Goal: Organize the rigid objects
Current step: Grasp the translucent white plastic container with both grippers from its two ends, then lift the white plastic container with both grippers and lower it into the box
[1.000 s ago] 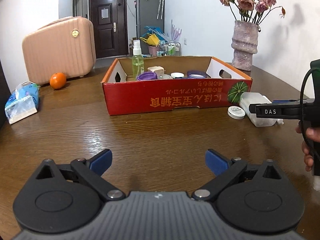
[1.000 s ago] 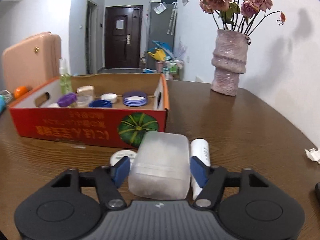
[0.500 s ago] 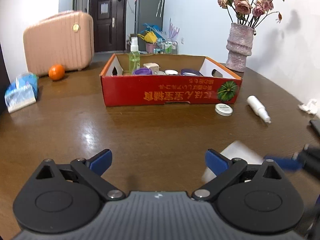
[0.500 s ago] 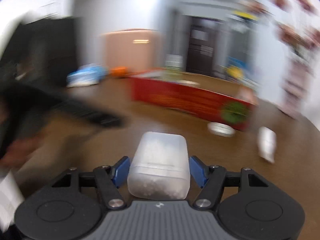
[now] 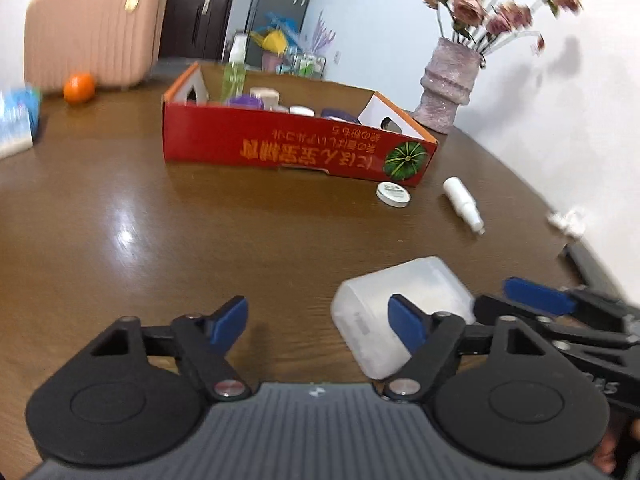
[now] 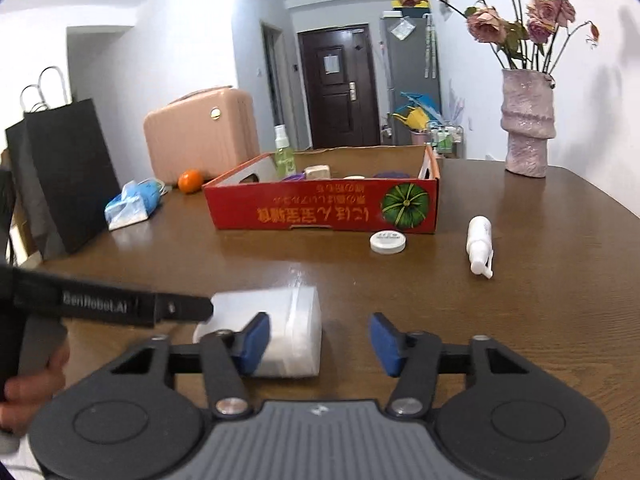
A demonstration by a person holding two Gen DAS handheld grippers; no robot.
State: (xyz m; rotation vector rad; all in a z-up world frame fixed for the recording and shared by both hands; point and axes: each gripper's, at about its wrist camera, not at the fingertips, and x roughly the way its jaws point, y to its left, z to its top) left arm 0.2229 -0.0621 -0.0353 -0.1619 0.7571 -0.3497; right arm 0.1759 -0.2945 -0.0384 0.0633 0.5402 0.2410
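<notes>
A frosted plastic container (image 6: 280,328) lies on its side on the wooden worktop (image 6: 540,280), well short of the red cardboard box (image 6: 324,210) that already holds several small items. Both the right gripper (image 6: 320,338) and the left gripper (image 5: 316,320) have their jaws spread and empty, the container resting beside them rather than between them. It looks light, stiff and smooth-walled, probably slippery; a hold across its flat sides near the middle seems safest. A round tin (image 6: 387,242) and a white bottle (image 6: 479,245) lie near the box.
</notes>
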